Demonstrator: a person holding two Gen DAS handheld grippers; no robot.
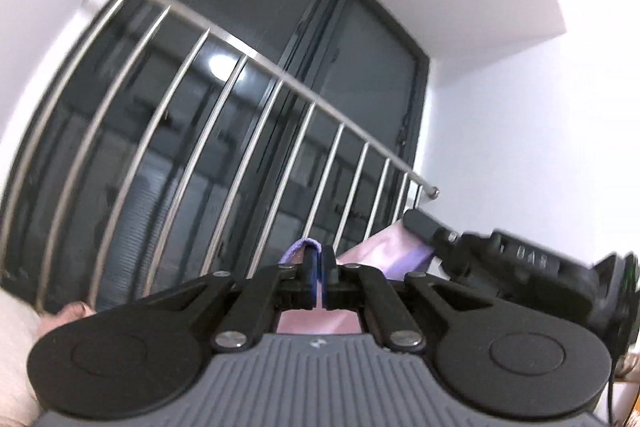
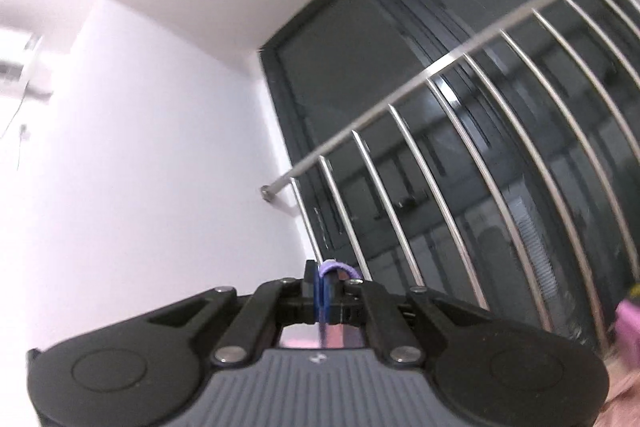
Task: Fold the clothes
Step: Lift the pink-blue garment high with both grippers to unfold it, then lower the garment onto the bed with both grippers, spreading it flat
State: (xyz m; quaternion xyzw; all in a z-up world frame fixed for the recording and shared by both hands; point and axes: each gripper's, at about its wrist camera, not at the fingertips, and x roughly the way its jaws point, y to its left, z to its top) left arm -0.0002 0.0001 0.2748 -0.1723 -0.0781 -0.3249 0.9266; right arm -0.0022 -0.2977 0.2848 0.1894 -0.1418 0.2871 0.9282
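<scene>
Both grippers are raised and tilted up toward a dark window. My left gripper [image 1: 319,259] is shut on the purple hem of a pink garment [image 1: 384,253], which stretches off to the right and hangs below the fingers. In the left wrist view the right gripper [image 1: 420,223] pinches the same garment at its far end. In the right wrist view my right gripper [image 2: 326,277] is shut on a purple edge of the garment [image 2: 338,268], with pink cloth [image 2: 628,323] also showing at the right edge. Most of the garment is hidden below both grippers.
A metal railing [image 1: 256,59] with several upright bars crosses a dark glass window [image 1: 360,75]. The railing [image 2: 440,67] and white walls [image 2: 160,147] fill the right wrist view. A wall-mounted unit [image 2: 20,63] sits at far left. A person's hand [image 1: 70,311] shows at lower left.
</scene>
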